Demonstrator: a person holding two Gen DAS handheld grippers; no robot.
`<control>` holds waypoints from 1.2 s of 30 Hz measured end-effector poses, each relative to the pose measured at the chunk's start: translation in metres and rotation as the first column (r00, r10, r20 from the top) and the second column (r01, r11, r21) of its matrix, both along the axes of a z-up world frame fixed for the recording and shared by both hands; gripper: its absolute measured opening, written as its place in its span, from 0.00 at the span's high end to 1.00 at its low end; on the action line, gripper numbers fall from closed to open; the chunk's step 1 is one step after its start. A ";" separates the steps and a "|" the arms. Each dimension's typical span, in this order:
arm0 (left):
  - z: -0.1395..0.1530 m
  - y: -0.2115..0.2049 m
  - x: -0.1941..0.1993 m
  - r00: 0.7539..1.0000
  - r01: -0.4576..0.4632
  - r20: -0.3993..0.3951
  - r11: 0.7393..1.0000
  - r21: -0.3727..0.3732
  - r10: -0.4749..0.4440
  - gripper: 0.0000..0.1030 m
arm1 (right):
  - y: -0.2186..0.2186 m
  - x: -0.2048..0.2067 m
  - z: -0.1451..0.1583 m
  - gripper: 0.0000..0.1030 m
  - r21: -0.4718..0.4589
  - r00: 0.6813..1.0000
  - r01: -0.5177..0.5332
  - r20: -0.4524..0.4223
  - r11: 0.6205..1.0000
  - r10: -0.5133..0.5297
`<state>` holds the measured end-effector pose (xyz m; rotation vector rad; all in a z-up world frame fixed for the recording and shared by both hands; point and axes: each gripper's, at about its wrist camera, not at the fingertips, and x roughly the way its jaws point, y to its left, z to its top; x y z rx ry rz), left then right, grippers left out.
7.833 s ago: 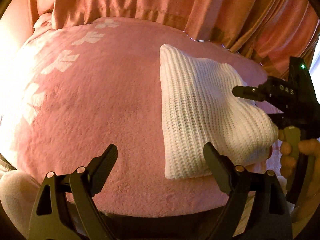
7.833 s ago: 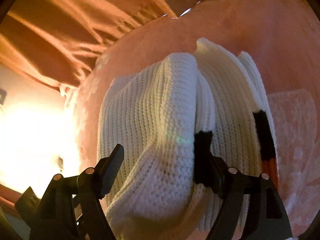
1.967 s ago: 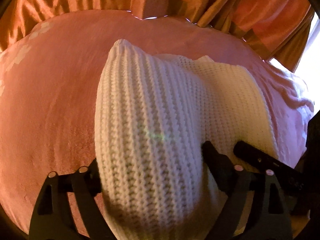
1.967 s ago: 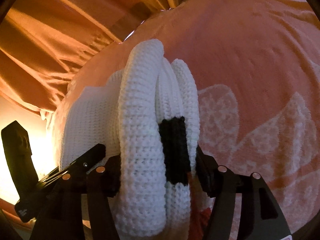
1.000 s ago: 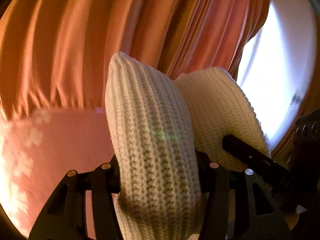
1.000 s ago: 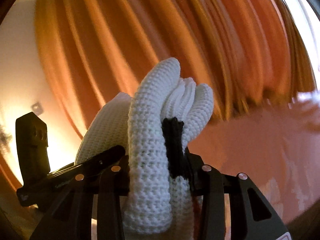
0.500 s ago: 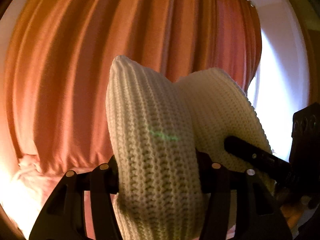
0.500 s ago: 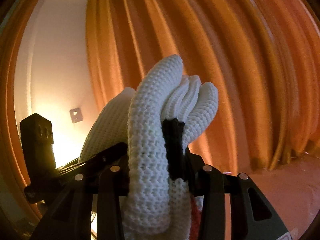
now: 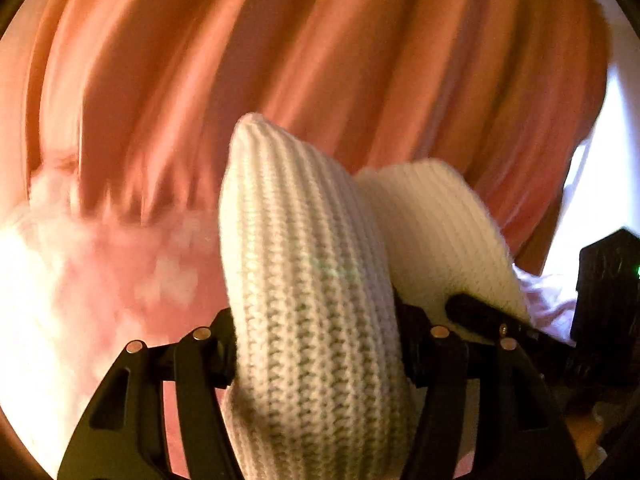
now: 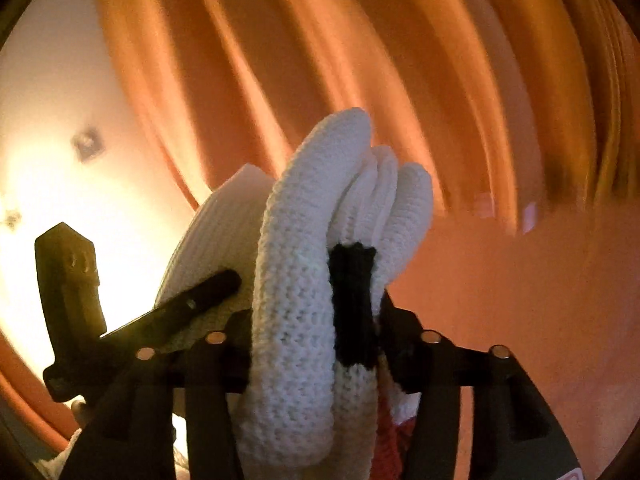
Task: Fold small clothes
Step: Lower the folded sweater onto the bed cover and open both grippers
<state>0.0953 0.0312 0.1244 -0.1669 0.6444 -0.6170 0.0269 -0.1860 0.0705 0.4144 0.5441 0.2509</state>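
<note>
One folded white knit garment (image 9: 316, 320) hangs in the air in front of the orange curtain (image 9: 320, 60), above the pink blanket (image 9: 132, 280). Two tools carry it: the left tool (image 9: 316, 344) and the right tool (image 10: 316, 332) each have a thick end of the bundle between their pads, and both sets of jaws are opening. Released this high, the bundle could likely tumble and its layers spring apart
</note>
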 end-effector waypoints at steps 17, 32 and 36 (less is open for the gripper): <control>-0.087 0.007 -0.011 0.989 -0.093 -0.097 0.978 0.189 0.113 0.34 | 0.019 -0.014 -0.077 0.85 -0.197 0.970 0.003 -0.237 0.980 -0.051; -0.106 -0.010 -0.028 0.989 -0.130 -0.010 0.919 0.371 0.144 0.29 | 0.037 -0.023 -0.074 0.82 -0.293 0.969 0.080 -0.201 0.953 -0.143; -0.105 -0.004 -0.033 0.985 -0.146 -0.029 0.923 0.356 0.167 0.27 | 0.037 -0.037 -0.060 0.82 -0.283 0.970 0.106 -0.180 0.953 -0.162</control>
